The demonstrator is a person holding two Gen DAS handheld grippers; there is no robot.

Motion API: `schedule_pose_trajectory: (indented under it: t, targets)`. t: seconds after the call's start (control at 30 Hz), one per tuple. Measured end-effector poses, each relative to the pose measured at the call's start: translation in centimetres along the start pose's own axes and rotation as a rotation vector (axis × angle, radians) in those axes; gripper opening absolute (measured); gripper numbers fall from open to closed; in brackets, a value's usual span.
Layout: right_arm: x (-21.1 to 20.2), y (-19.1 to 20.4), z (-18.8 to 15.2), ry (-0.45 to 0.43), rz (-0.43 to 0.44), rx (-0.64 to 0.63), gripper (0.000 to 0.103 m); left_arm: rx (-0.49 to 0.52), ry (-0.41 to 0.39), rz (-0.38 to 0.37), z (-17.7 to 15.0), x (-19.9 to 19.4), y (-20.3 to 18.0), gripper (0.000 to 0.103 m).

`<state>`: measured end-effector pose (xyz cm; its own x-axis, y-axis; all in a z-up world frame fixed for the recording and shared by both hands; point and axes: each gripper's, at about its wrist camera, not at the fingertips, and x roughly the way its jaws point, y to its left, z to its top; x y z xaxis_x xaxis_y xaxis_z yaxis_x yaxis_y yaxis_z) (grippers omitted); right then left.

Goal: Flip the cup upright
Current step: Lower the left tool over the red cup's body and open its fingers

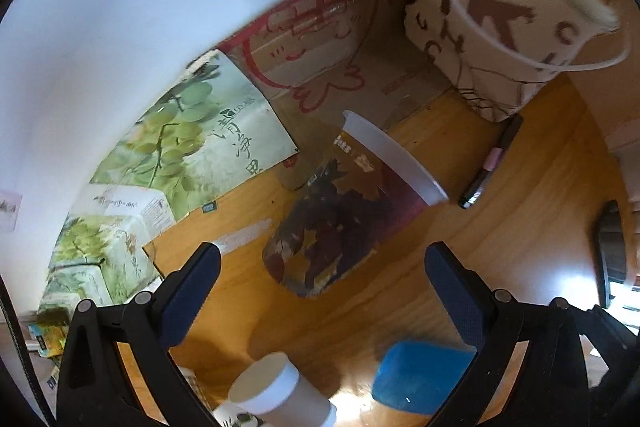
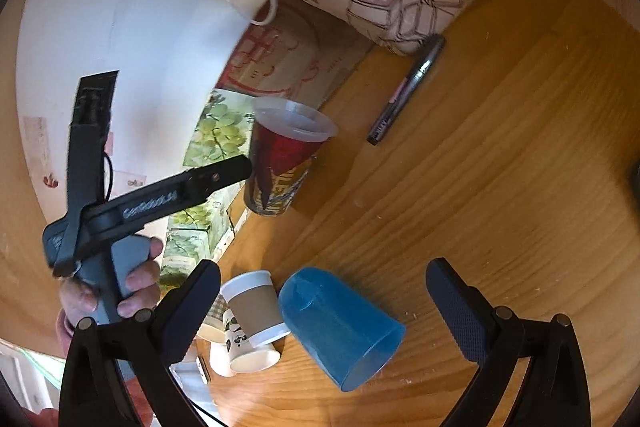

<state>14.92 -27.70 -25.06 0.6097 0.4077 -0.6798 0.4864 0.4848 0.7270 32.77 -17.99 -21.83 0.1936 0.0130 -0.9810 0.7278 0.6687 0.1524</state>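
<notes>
Blue cup (image 2: 340,327) mouth-down on table (image 2: 500,187), both claws spread, left claw (image 1: 322,291), right claw (image 2: 323,307).

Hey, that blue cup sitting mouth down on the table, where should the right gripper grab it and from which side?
Grip the blue cup across its side wall around mid-height, jaws straddling it from the near, open side. It stands rim down with the closed base on top, so nothing offers a lip. The paper cups crowd its left; the right gripper, jaws wide open, is probably best placed coming in slightly from the right.

White wall (image 1: 120,7), wooden table (image 2: 500,167)
</notes>
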Motion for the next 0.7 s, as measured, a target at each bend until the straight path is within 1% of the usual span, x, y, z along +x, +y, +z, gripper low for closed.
schedule_pose_trajectory:
  t: [0.3,0.47,0.57,0.7]
  targets:
    - [1.2,-0.8,0.9,0.012,0.016,0.024,0.103,0.043,0.037,-0.028,1.2,3.4,-0.8,0.102]
    - [1.9,-1.0,1.0,0.022,0.021,0.029,0.103,0.031,0.045,-0.053,1.7,4.7,-0.8,0.102]
    - [2.2,-1.0,1.0,0.029,0.023,0.032,0.103,0.02,0.049,-0.079,2.1,5.2,-0.9,0.097]
    - [2.4,-1.0,1.0,0.036,0.023,0.033,0.103,0.02,0.048,-0.081,2.3,6.0,-0.9,0.096]
